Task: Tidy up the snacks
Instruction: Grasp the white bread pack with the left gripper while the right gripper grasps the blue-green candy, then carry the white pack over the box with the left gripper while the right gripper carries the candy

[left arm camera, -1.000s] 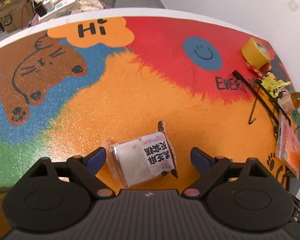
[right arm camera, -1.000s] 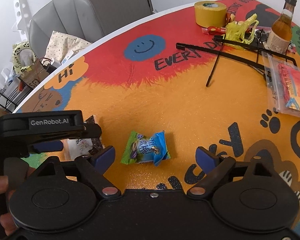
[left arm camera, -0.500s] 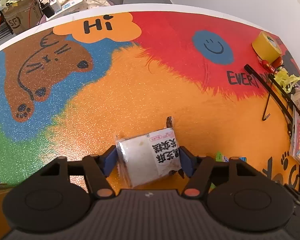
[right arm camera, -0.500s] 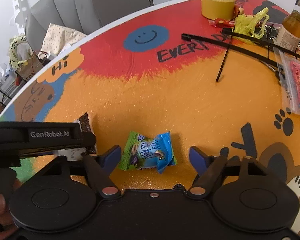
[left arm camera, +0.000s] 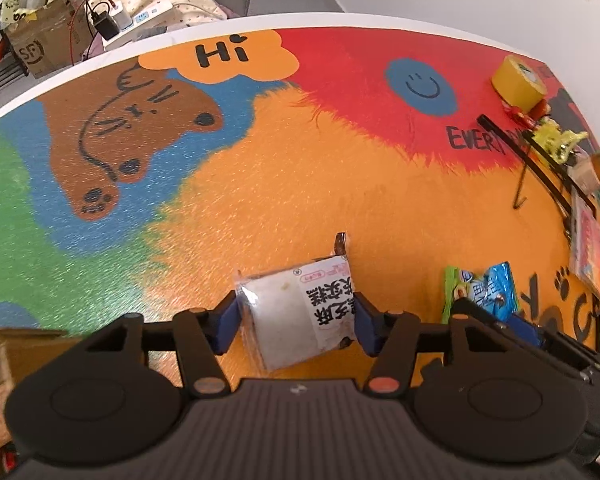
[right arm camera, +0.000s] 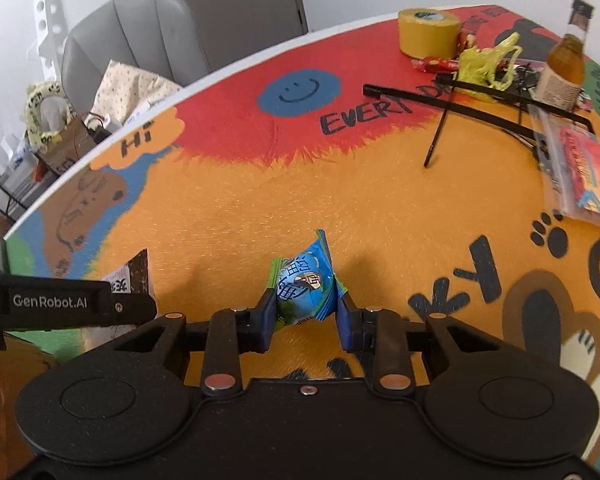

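Grasping step: the left gripper (left arm camera: 296,320) closes its jaws on a white packet (left arm camera: 300,316), the right gripper (right arm camera: 306,312) on a blue candy (right arm camera: 305,288), near the table (right arm camera: 260,208) edge. Lifting likely follows.

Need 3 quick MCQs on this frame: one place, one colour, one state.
1. What is between the left gripper's fingers?
A. white snack pack
B. tape roll
C. bottle

2. Colour of the tape roll?
A. yellow
B. purple
C. white

3. The blue-green candy bag is:
A. lying loose by the bottle
B. squeezed between the right gripper's closing fingers
C. inside a box

Answers:
1 A: the white snack pack fills the gap, jaws closing on it.
2 A: it is yellow in both views.
3 B: both pads press its sides.
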The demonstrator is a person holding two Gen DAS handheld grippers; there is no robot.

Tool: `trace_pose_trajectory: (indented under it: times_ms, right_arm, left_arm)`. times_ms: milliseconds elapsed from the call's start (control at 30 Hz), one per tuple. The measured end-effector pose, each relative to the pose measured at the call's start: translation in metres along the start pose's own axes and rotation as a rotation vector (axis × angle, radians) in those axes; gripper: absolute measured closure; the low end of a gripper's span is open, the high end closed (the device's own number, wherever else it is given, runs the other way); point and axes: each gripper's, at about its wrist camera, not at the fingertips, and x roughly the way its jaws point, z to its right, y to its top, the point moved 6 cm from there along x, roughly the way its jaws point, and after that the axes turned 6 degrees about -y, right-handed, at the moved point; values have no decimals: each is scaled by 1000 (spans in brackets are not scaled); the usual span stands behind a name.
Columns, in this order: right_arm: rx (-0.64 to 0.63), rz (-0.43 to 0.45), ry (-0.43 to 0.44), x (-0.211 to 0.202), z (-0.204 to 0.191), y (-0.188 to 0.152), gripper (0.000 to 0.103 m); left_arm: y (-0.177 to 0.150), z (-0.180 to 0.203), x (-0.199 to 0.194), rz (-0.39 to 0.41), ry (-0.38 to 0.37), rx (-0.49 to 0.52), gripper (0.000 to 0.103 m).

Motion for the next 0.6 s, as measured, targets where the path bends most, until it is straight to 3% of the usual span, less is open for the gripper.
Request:
trace_pose_trajectory:
  times_ms: [600]
  right_arm:
    - [74, 100, -34, -102, -44, -55, 74]
  left_arm:
    - [-42, -30, -107, 87, -90, 125, 46]
